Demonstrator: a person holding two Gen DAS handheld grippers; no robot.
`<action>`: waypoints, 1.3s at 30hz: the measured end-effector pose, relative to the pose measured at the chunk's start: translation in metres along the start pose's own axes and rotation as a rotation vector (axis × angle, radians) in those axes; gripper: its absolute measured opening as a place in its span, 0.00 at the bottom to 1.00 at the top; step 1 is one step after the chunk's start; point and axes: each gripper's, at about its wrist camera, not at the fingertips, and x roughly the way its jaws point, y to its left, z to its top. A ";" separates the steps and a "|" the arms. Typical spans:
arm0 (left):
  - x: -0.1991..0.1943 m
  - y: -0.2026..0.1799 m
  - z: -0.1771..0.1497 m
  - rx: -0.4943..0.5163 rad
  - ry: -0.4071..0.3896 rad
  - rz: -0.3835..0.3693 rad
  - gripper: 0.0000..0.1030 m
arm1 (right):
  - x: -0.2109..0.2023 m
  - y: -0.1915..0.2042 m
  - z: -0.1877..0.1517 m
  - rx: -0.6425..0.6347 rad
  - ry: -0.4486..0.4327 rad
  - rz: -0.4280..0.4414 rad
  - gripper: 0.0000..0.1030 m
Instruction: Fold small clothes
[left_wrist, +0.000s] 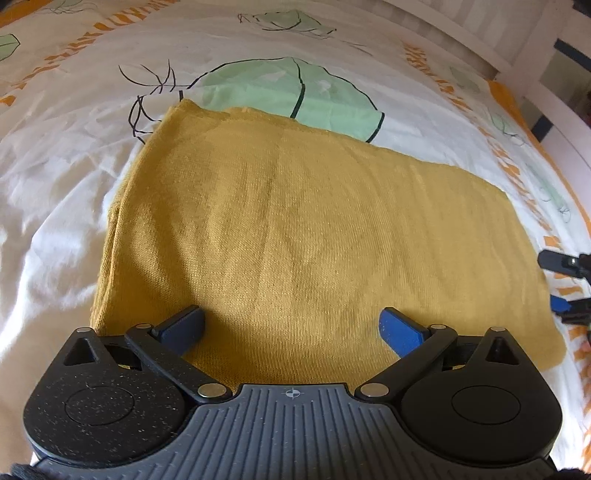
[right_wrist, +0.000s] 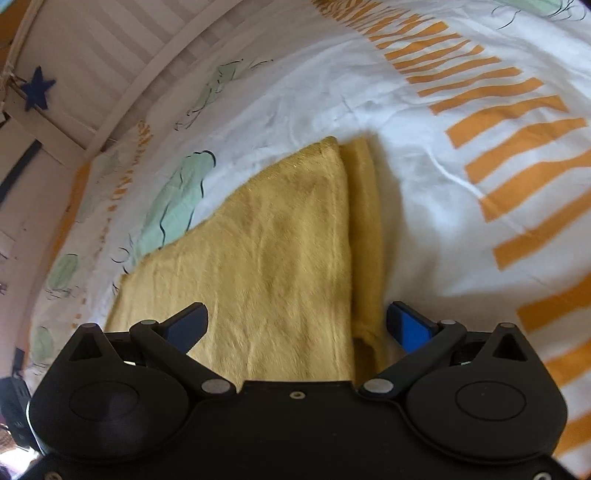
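A mustard-yellow knit garment (left_wrist: 295, 229) lies folded flat in a rough rectangle on the bed sheet (left_wrist: 55, 192). My left gripper (left_wrist: 291, 328) is open and empty, its blue pads spread just above the garment's near edge. The right gripper's fingertips (left_wrist: 561, 284) show at the right edge of this view, beside the garment's right side. In the right wrist view the garment (right_wrist: 266, 258) shows a folded layer with a narrower strip along its right edge. My right gripper (right_wrist: 297, 325) is open and empty above the garment's near end.
The white sheet has green leaf prints (left_wrist: 295, 92) and orange stripes (right_wrist: 509, 122). A white slatted bed rail (right_wrist: 110, 74) with a blue star (right_wrist: 37, 92) runs along the far side of the bed.
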 end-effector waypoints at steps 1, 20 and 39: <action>0.000 -0.002 0.000 0.004 0.001 0.007 0.99 | 0.003 0.000 0.002 -0.003 0.002 0.008 1.00; 0.005 -0.016 0.002 0.059 0.036 0.089 0.99 | 0.010 -0.001 0.012 0.065 0.018 -0.002 1.00; -0.003 -0.022 0.020 0.061 0.032 0.046 0.98 | 0.017 0.001 0.017 0.007 0.033 0.034 1.00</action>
